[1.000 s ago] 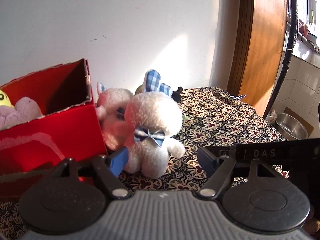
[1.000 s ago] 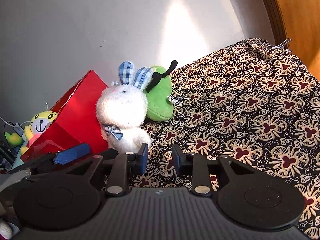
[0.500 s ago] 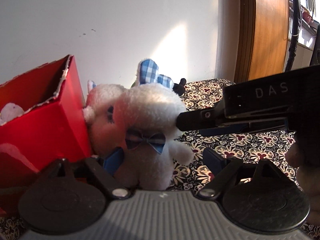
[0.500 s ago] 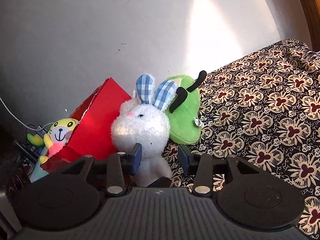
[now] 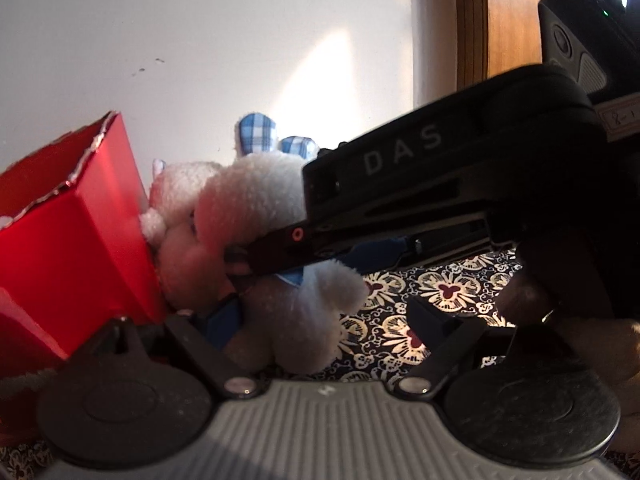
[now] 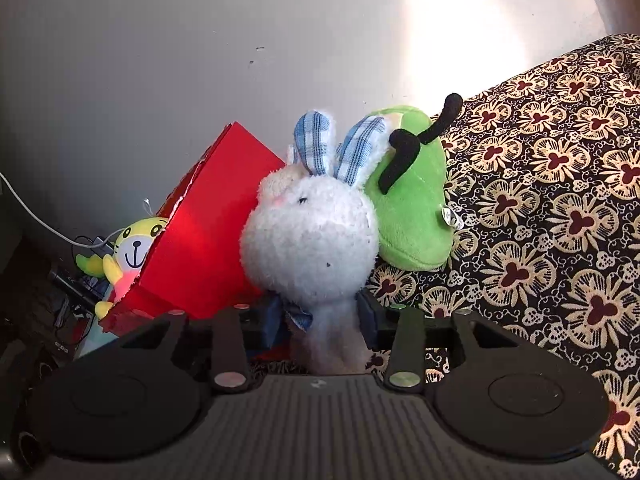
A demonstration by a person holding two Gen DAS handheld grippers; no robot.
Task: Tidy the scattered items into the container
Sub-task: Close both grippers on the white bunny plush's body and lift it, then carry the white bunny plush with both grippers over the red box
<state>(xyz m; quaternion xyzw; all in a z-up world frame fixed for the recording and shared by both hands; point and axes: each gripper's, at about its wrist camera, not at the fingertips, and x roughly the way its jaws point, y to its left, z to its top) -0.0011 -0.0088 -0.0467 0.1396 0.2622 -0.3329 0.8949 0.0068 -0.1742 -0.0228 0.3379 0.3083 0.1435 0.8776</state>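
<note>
A white plush rabbit with blue checked ears and a blue bow stands against the red box. My right gripper straddles the rabbit's neck with its jaws open and close on both sides. It also shows in the left wrist view, reaching in from the right across the rabbit. My left gripper is open, low in front of the rabbit's body. A second white plush sits between the rabbit and the red box. A green plush lies behind the rabbit.
A yellow plush sits at the far left side of the box. The floral cloth covers the table to the right. A white wall stands behind. Cables and clutter lie at the left.
Both grippers have moved closer to the rabbit. The right gripper's fingers have come around the rabbit's neck, and its body now crosses the left wrist view.
</note>
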